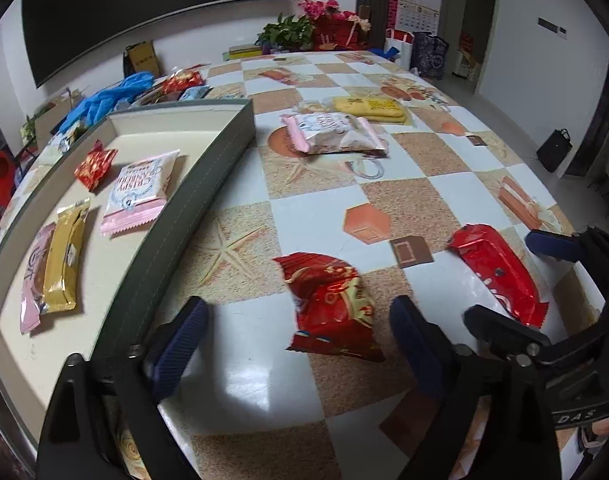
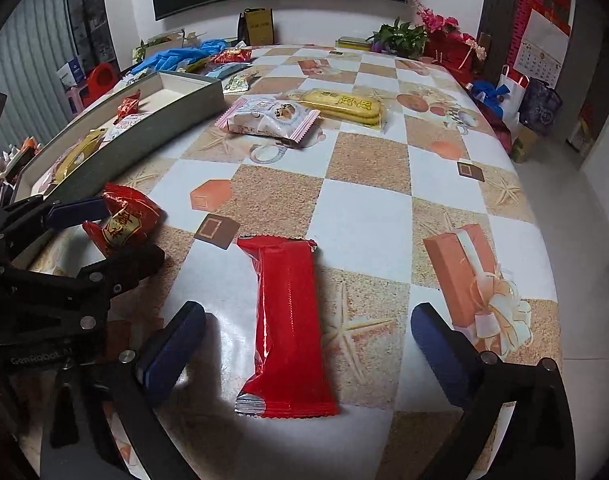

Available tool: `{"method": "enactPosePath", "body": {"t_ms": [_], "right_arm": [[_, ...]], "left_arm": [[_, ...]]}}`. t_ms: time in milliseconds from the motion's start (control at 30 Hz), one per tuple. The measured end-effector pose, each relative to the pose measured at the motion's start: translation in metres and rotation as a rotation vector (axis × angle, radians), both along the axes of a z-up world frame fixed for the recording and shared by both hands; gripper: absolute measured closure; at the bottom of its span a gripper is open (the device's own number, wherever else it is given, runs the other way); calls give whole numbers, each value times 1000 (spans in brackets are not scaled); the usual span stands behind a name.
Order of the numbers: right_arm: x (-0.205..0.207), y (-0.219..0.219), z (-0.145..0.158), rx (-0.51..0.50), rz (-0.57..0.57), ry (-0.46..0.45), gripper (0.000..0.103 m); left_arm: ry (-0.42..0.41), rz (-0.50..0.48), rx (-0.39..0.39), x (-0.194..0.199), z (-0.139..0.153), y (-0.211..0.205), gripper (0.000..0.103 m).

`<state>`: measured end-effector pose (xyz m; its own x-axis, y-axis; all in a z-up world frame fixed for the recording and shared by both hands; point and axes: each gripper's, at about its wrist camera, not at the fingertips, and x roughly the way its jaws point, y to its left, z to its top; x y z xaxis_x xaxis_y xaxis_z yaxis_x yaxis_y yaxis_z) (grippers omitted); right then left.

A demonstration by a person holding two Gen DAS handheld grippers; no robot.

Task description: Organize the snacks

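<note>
While both sets of jaws stand released, the left gripper [image 1: 298, 336] straddles a red-and-gold snack packet [image 1: 330, 306] lying untouched on the checkered tablecloth [image 1: 332, 216]; the right gripper [image 2: 308, 344] straddles a long red wafer bar [image 2: 286, 320], pads clear. Grey tray [image 1: 208, 184], left side: gold bar [image 1: 64, 256], pink-and-white biscuit pack [image 1: 138, 192], small red packet [image 1: 94, 164]. Loose beyond: yellow biscuit pack [image 1: 370, 109].

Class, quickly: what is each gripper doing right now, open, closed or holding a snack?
Left gripper: open, holding nothing; red and gold snack packet lies between its fingers.
Right gripper: open, holding nothing; long red wrapper lies between its fingers.
</note>
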<state>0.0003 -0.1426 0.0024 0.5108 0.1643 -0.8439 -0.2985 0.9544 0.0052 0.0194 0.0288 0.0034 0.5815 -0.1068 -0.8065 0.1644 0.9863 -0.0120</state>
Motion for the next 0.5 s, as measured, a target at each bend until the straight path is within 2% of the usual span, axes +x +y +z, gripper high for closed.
{"method": "enactPosePath", "body": {"t_ms": [33, 233, 500], "right_arm": [[0, 0, 0, 1, 0, 0, 0], [-4, 0, 0, -8, -34, -6, 0], [-3, -1, 0, -2, -14, -3, 0]], "left_arm": [[13, 12, -3, 2, -2, 3, 1], [9, -16, -6, -1, -1, 4, 1], [10, -21, -4, -1, -1, 3, 1]]}}
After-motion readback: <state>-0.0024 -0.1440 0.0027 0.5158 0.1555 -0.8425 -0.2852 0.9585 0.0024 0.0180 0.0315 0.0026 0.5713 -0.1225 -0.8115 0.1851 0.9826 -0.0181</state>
